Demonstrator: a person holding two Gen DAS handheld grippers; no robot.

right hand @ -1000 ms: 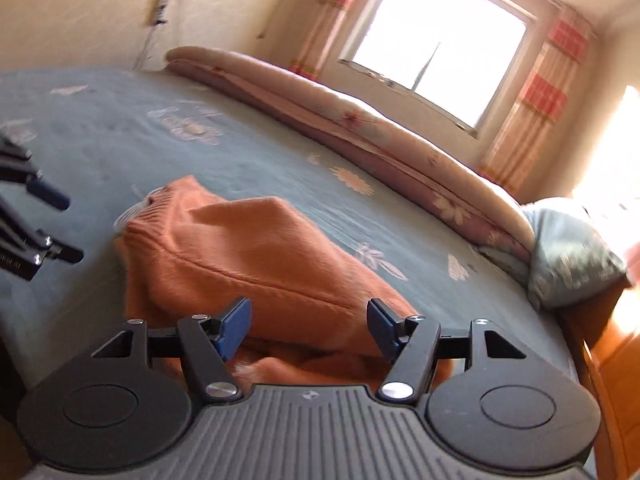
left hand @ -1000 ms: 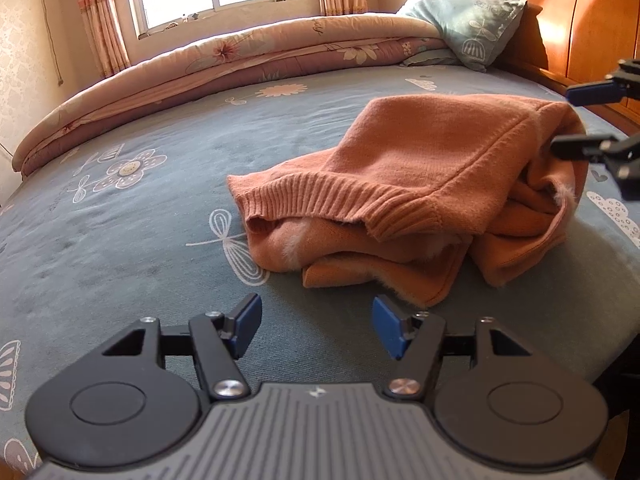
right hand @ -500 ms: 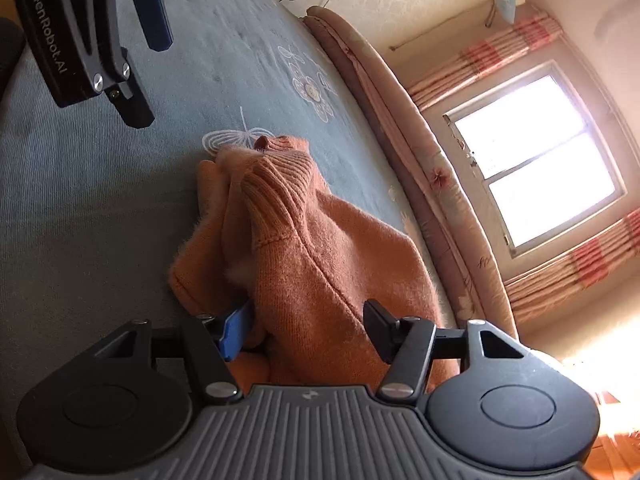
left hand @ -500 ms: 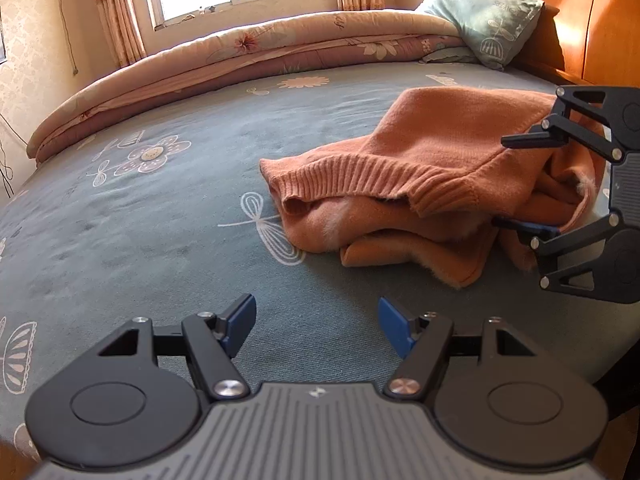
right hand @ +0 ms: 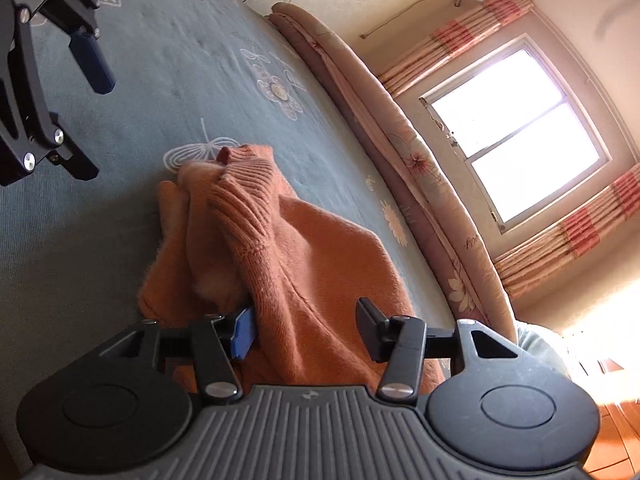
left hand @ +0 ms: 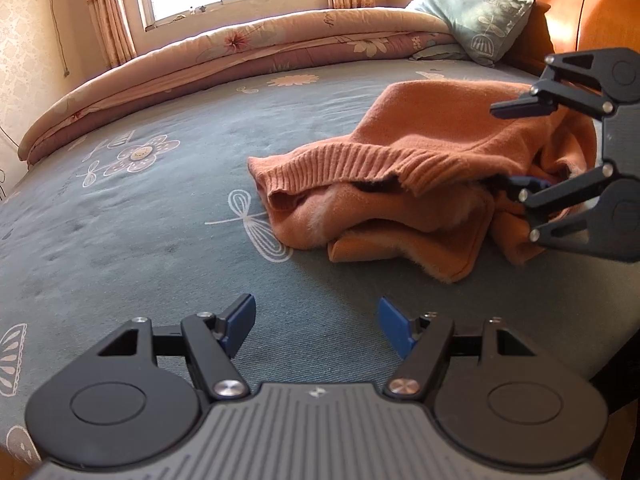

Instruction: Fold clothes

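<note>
nearest the left wrist camera, the left gripper [left hand: 316, 326] hangs over bare bedsheet with its jaws spread and nothing between them, short of the garment. just beyond it the rumpled orange knitted sweater with a ribbed hem [left hand: 420, 176] lies in a loose heap on the grey-blue flower-printed bed [left hand: 140, 220], toward the bed's near edge, layers bunched and no clean fold visible. the right gripper [right hand: 306, 330] has come in from the sweater's far end; its jaws have just been closing with a thick fold of knit between them, the lower blue pad tucked under the cloth, though whether both pads already pinch it is hard to tell. farther back lie a rolled pink floral quilt [left hand: 240, 56] and a pale blue pillow [left hand: 484, 20]. the folding seems barely begun: the sweater likely needs spreading flat first.
</note>
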